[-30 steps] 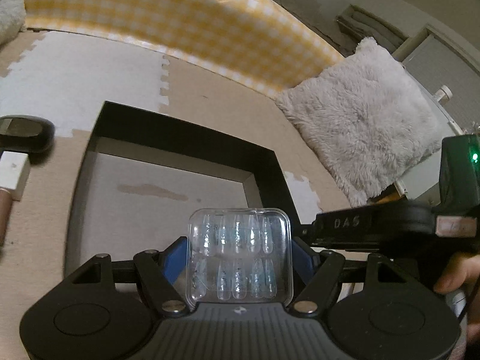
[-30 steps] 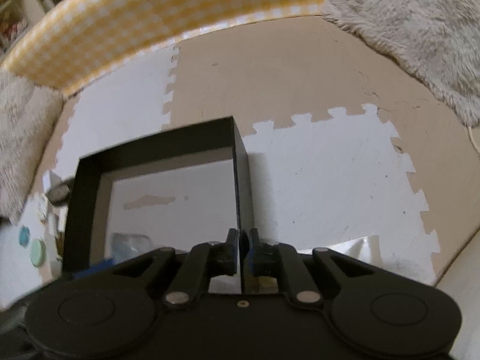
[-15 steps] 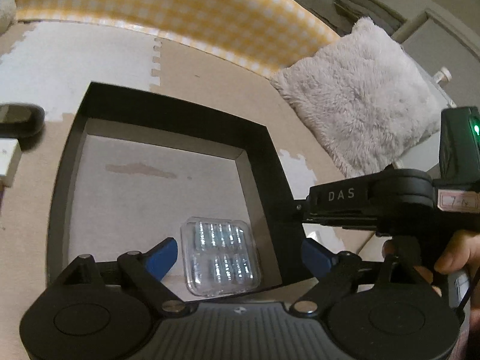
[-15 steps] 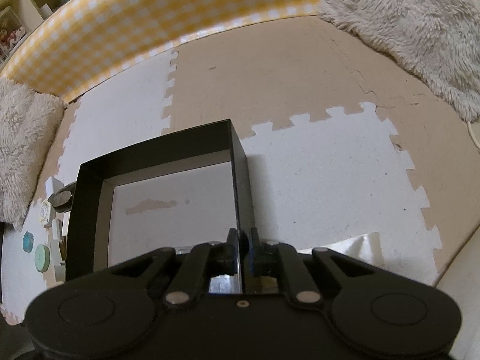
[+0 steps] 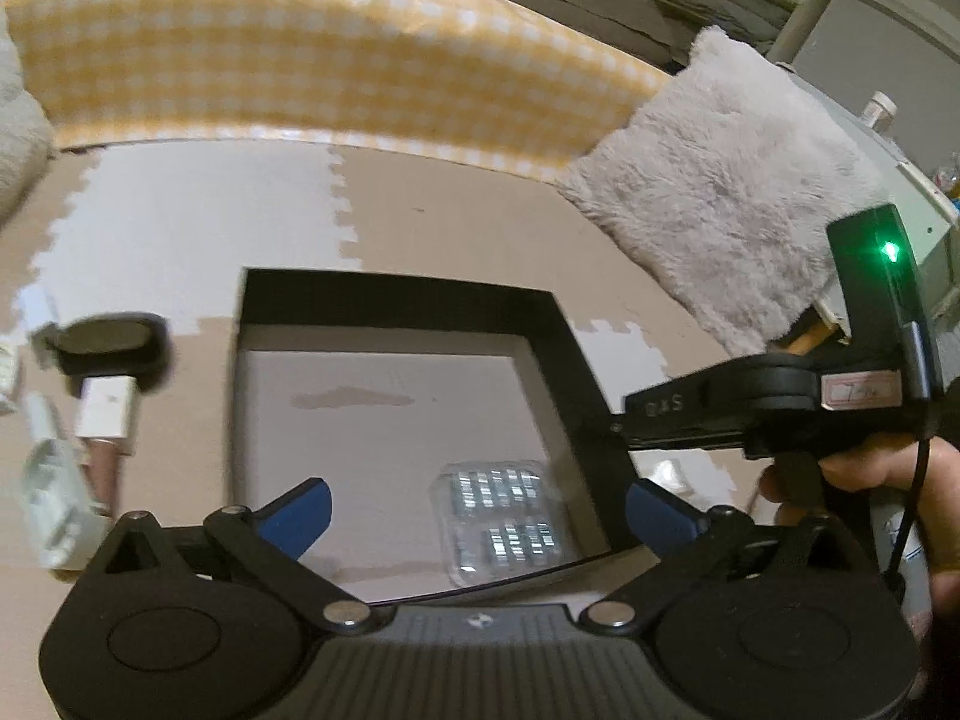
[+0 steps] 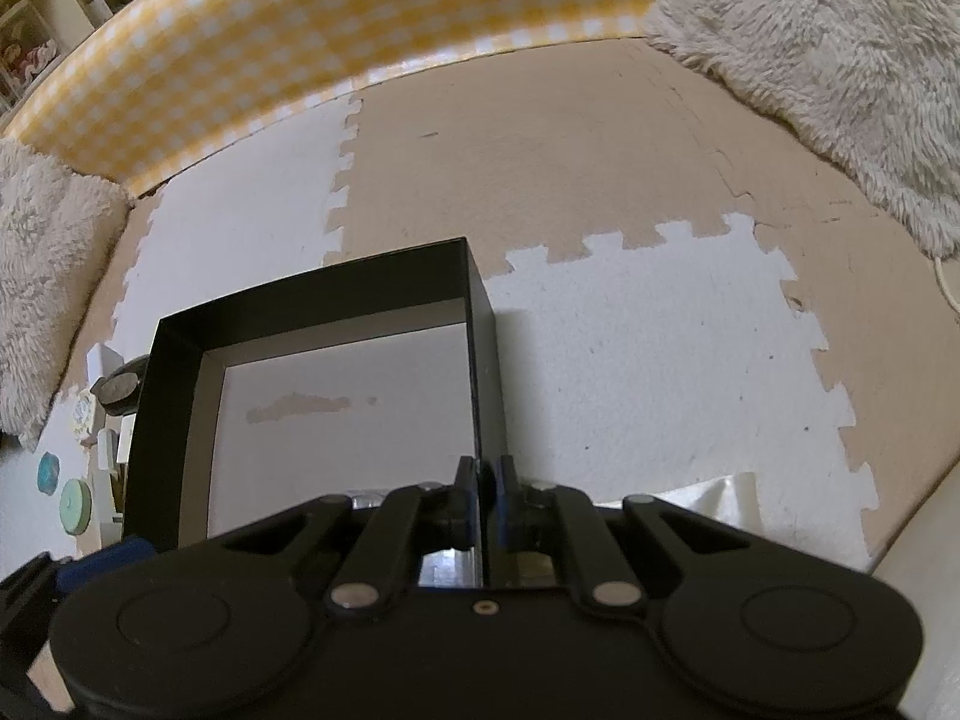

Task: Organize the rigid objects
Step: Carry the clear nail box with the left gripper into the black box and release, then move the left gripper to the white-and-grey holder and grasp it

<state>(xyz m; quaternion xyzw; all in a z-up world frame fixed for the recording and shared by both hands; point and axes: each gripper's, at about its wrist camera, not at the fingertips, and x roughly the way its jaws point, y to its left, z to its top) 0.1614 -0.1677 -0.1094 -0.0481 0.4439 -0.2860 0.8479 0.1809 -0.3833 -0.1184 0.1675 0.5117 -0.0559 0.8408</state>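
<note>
While left gripper opens, nail case lies below (inside black box)

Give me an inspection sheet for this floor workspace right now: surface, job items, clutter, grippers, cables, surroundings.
Surface: foam puzzle mat, beige and white tiles.
Job's things: black box, open-topped; clear nail case lies flat inside it, near the right wall.
Clutter: dark oval item, white block and pale plastic piece left of the box; two teal discs further out.
Grippers: left gripper jaws opening, nothing pressed, case lying below; right gripper shut on the box's right wall.
Cables: thin black cable by the hand.
Surroundings: yellow checked cushion, fluffy pillow.
</note>
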